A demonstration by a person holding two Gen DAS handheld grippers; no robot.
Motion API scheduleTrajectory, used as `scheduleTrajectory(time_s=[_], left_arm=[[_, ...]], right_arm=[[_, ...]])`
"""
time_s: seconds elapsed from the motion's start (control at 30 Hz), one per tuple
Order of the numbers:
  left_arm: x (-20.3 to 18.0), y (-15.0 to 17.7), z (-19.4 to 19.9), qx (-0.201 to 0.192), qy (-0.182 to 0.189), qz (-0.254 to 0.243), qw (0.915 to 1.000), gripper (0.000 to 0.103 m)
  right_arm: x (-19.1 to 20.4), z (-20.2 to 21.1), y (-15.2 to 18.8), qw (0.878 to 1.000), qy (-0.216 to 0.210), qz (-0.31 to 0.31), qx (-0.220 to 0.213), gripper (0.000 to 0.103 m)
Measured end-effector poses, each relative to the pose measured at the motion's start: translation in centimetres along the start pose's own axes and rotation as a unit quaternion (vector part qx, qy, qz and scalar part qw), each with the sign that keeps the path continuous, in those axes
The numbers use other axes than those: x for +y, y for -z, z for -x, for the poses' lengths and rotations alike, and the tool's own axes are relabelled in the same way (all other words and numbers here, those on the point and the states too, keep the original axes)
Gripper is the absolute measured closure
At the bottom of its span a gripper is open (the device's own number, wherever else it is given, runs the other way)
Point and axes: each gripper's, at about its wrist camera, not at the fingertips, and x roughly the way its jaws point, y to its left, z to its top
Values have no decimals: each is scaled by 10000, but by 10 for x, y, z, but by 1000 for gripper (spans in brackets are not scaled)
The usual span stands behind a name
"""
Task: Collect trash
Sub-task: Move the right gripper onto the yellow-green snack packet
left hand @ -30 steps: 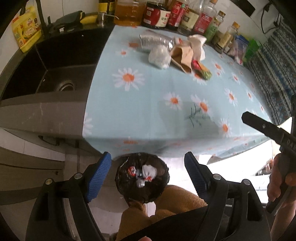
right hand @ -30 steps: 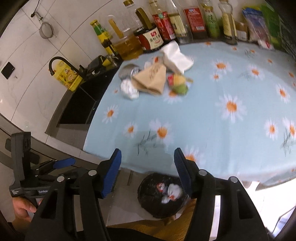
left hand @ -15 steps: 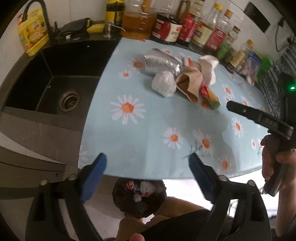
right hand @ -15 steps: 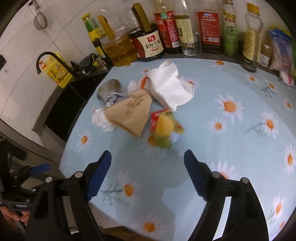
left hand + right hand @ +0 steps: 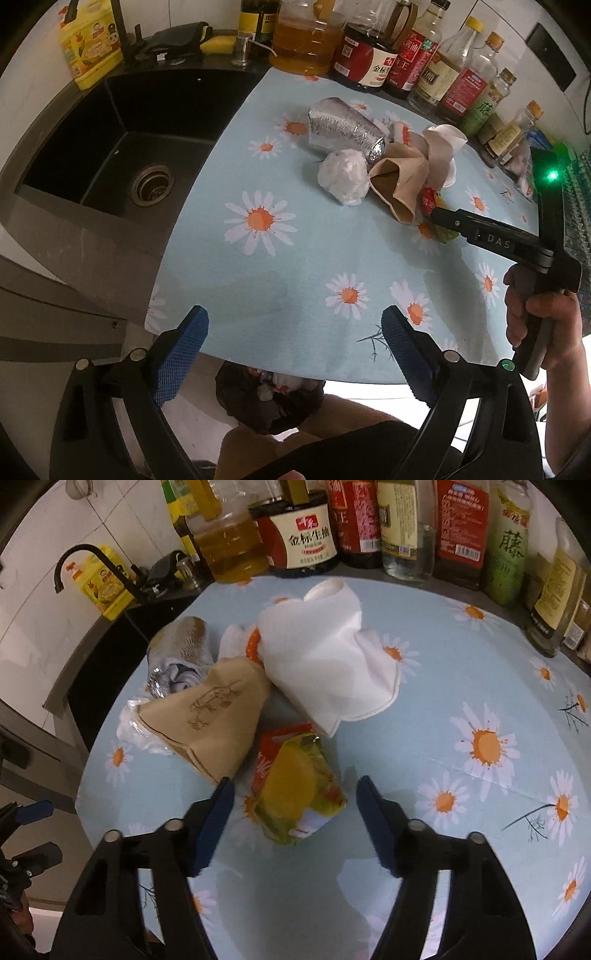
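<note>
Right tongs (image 5: 295, 794) straddle the crumpled yellow-green and red snack wrapper (image 5: 295, 790) on the daisy-print tabletop (image 5: 461, 686); jaws have just been closing, pads not yet pressing, so open. The wrapper lies at the near edge of the litter pile, likely the easiest first pick. Left tongs (image 5: 293, 350) hang wide open, empty, above the black-lined bin (image 5: 273, 402) below the tabletop edge.

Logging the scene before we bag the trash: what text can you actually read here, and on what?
"DAS": on the right gripper's black finger.
"金标生抽": on the dark soy sauce jug.
"藤": on the green-labelled bottle.
Other bottle labels, the yellow detergent bottle and the snack wrapper: too blurred.
</note>
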Motion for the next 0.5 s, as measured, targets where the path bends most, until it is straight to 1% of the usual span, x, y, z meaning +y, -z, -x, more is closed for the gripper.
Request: scheduleTrajectory(time_s=[0.03,0.13,0.2,0.5], left_arm=[[-2,0,-1,14,-12,6,10000,11],[-6,0,-2,18,-47,-7,10000,11],[-8,-1,-2,24,-56,4,10000,11],[-20,-4,-3,-12,-71,-79,9999,11]], right_arm=[[0,-1,0,10000,-50,1,23,38],[4,-2,3,9998,40,188,-18,38],[6,-2,3,9995,124,280,-41,49],[4,2,5,9996,-12,280,-105,50]])
